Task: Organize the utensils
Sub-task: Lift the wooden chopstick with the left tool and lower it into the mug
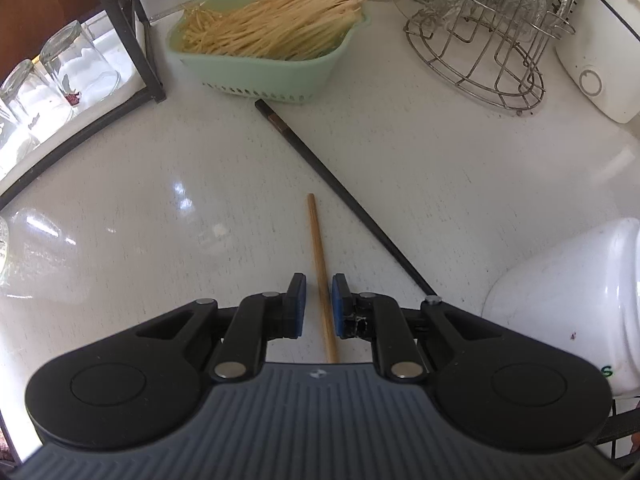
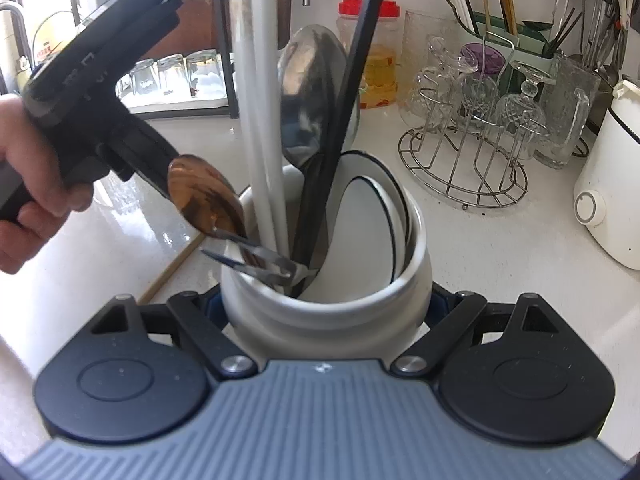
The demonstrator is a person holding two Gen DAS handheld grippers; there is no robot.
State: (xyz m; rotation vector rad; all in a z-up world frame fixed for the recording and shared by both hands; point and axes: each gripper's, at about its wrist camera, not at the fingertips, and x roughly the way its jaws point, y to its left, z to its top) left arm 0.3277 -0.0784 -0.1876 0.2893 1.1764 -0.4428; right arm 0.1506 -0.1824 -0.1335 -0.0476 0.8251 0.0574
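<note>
The left hand-held gripper (image 1: 319, 305) stands narrow around the wooden chopstick (image 1: 320, 264) on the surface (image 1: 160, 200), not pinching; it may roll away. The right hand-held gripper (image 2: 326, 312) clamps the white holder (image 2: 360, 312), which could tip.

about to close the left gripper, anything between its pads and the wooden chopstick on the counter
Nothing visible. The wooden chopstick lies between the left gripper pads, with bare gaps either side; the black chopstick lies apart, to its right.
</note>
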